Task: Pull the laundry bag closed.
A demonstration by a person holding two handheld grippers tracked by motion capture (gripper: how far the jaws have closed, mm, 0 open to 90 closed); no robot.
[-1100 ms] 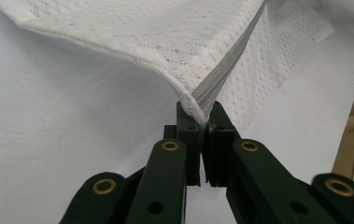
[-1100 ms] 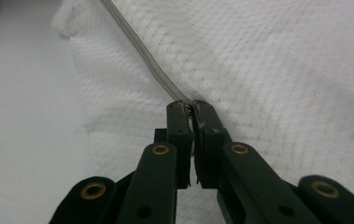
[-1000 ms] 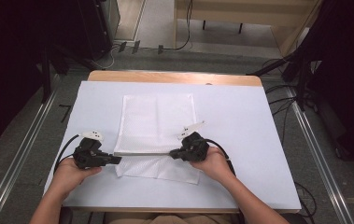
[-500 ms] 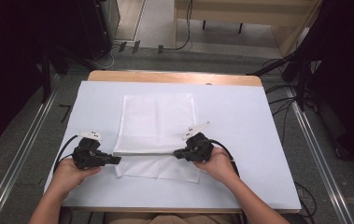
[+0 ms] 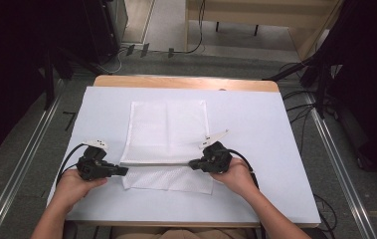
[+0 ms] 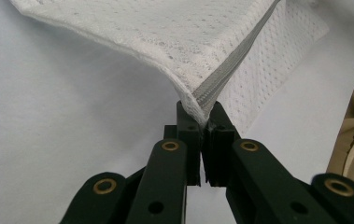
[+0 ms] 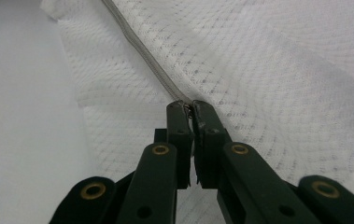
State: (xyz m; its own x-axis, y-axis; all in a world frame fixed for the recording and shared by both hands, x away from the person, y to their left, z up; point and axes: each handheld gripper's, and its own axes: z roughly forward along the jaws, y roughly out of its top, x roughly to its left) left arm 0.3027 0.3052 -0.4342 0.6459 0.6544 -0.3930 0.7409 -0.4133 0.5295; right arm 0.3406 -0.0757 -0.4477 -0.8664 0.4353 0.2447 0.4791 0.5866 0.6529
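A white-covered table (image 5: 275, 129) is seen in the high view, with a mesh bag (image 5: 168, 132) lying at frame centre. Its zipper (image 5: 158, 164) is stretched taut between the grippers. In the left gripper view, the left gripper (image 6: 201, 122) is closed on the bag's zipper end. In the right gripper view, the right gripper (image 7: 189, 110) is clamped on the zipper pull (image 7: 191, 108), undiscernible from above.

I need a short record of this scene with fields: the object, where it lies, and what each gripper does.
object: white mesh bag with a grey zipper
place: flat on the white table cover, zipper running across near the person's side
left gripper: shut on the zipper's end at the bag's corner
right gripper: shut on the zipper at its other end
zipper: stretched straight between both grippers
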